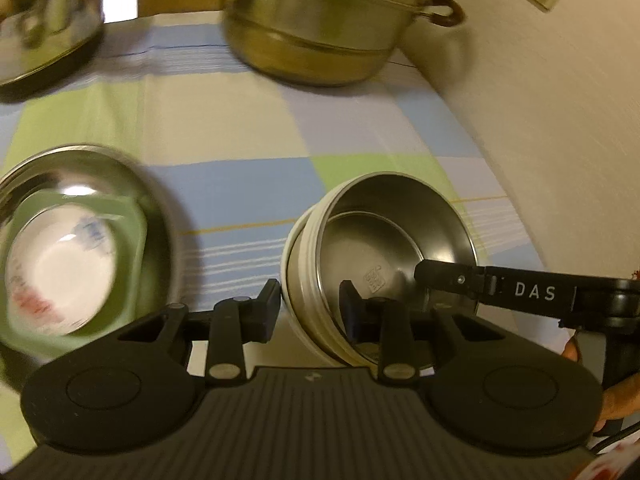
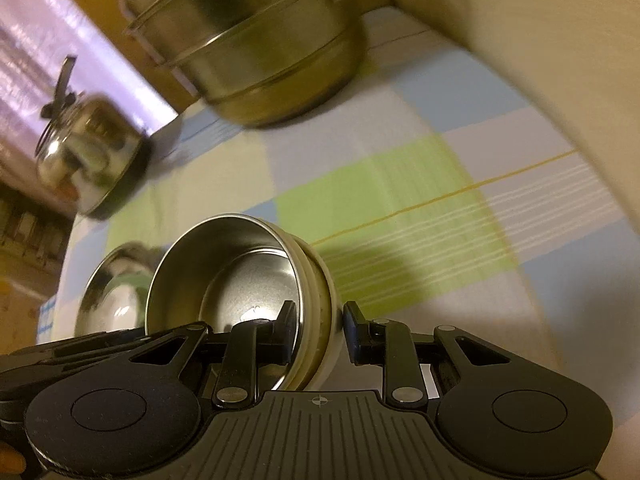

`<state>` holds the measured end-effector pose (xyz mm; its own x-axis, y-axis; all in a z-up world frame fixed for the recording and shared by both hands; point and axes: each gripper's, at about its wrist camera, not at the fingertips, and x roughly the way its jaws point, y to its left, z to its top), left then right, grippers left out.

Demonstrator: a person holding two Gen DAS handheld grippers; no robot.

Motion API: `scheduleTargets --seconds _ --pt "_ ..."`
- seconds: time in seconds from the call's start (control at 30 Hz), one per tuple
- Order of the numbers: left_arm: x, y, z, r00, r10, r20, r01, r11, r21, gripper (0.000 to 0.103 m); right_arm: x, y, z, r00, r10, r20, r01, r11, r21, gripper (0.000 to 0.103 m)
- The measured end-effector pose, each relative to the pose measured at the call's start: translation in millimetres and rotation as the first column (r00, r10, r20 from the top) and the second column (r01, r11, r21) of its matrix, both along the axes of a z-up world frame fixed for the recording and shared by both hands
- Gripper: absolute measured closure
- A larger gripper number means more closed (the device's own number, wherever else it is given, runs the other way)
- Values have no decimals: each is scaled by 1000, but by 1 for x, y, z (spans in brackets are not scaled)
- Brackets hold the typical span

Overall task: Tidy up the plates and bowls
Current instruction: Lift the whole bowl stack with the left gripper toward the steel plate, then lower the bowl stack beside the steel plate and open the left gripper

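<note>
A cream-walled bowl with a steel lining (image 1: pixel 380 236) is held tilted above the checked tablecloth. My left gripper (image 1: pixel 310 308) straddles its near-left rim, one finger outside and one inside. My right gripper (image 2: pixel 320 332) straddles the opposite rim of the same bowl (image 2: pixel 240 276); its finger (image 1: pixel 448 276) shows in the left wrist view. Both look closed on the wall. At the left a wide steel bowl (image 1: pixel 156 204) holds a green dish (image 1: pixel 132 232) and a white printed bowl (image 1: pixel 60 264); it also shows in the right wrist view (image 2: pixel 108 292).
A stacked steel steamer pot (image 1: pixel 320 28) with brown handles stands at the back of the table, also in the right wrist view (image 2: pixel 256 40). A shiny kettle (image 2: pixel 88 160) sits at the back left. A cream wall (image 1: pixel 540 120) runs along the right.
</note>
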<state>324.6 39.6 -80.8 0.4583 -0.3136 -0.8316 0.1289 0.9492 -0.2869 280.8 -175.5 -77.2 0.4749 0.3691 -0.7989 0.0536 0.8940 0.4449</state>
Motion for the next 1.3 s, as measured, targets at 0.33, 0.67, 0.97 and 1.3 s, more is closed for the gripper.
scheduleTargets --seconds 0.33,0.67,0.97,1.3 --pt "-18 31 0 998 70 -7 -70 997 13 76 1 40 0 996 87 -20 -87 996 2 77" --pt "-42 39 26 993 94 72 -97 994 46 67 -13 43 16 998 67 -10 -67 998 -13 47" --pt "-92 54 54 987 125 105 -135 987 90 57 -58 46 47 994 90 60 -89 996 -30 34" --pt "-156 74 68 979 177 103 -188 976 111 56 -111 71 62 979 187 80 -181 981 -67 32"
